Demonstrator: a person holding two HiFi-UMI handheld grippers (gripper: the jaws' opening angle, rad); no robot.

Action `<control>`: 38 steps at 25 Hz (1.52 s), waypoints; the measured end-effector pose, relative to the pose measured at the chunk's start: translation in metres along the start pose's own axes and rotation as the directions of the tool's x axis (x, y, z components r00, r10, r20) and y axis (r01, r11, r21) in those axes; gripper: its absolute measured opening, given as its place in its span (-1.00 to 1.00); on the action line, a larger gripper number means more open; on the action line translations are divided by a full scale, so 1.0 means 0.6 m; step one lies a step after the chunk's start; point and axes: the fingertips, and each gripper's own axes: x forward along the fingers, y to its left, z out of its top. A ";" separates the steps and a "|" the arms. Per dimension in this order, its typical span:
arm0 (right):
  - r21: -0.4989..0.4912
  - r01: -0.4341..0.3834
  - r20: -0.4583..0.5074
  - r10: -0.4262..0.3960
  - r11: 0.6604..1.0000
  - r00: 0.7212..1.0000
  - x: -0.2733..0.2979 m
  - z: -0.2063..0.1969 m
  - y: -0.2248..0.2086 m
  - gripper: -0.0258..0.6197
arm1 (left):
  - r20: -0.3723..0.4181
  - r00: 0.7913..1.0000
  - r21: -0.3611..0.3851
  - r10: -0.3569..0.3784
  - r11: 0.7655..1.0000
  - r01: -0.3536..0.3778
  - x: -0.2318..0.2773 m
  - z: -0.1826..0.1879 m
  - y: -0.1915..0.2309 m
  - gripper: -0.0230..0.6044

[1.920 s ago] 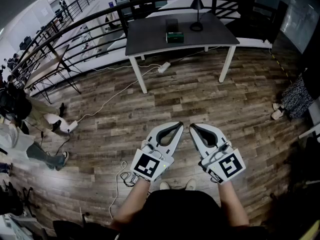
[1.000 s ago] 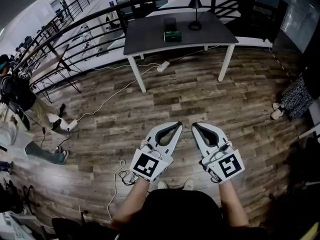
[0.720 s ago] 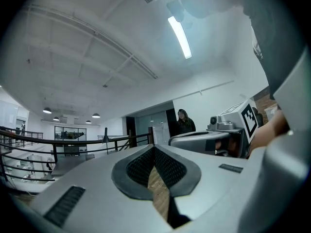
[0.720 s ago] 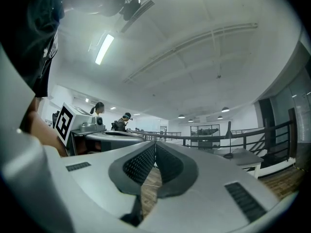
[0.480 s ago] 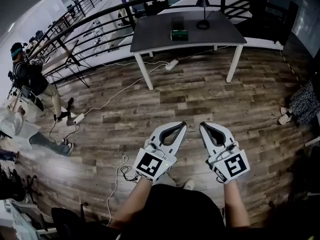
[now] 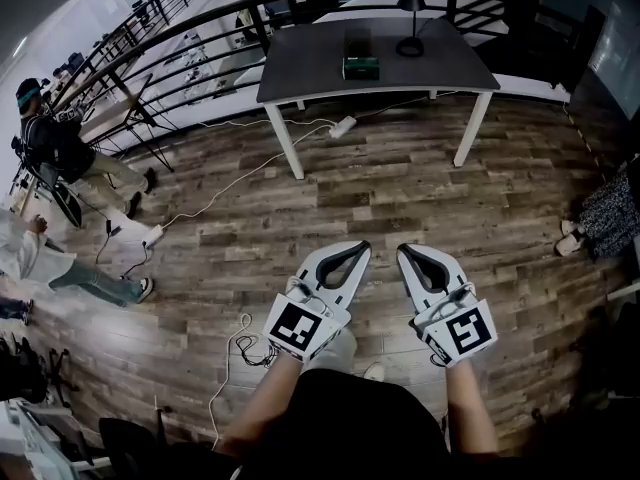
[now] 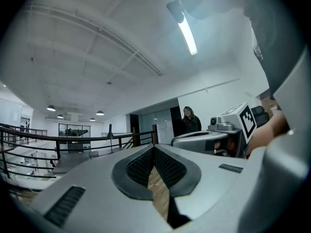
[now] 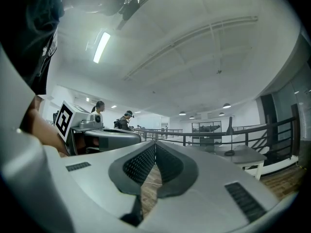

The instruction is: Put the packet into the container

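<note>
No pickup yet, this is the approach. The person stands on the wood-plank floor with the white left gripper (image 6: 363, 247) and the white right gripper (image 6: 402, 251) held out front, both pressed together on nothing. The small green packet (image 6: 360, 68) lies on the dark grey table with white legs (image 6: 300, 63), well ahead, just beside what I take for the dark box-like container (image 6: 356, 40). Next comes walking up and spreading one pair of jaws. Only the head view shows the packet. The gripper views tilt toward the ceiling, though they show the jaw tips meeting.
</note>
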 end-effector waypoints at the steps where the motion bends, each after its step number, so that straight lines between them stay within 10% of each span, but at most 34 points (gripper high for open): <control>1: -0.001 0.001 -0.001 -0.001 1.000 1.000 0.014 -0.002 -0.007 -0.91 | 0.003 1.000 0.002 -0.004 1.000 0.004 0.009 -0.002 0.014 -0.91; 38: -0.022 0.040 -0.032 -0.041 0.999 0.999 0.566 -0.030 -0.262 -0.91 | 0.023 0.999 -0.068 -0.036 0.997 0.037 0.258 -0.080 0.560 -0.91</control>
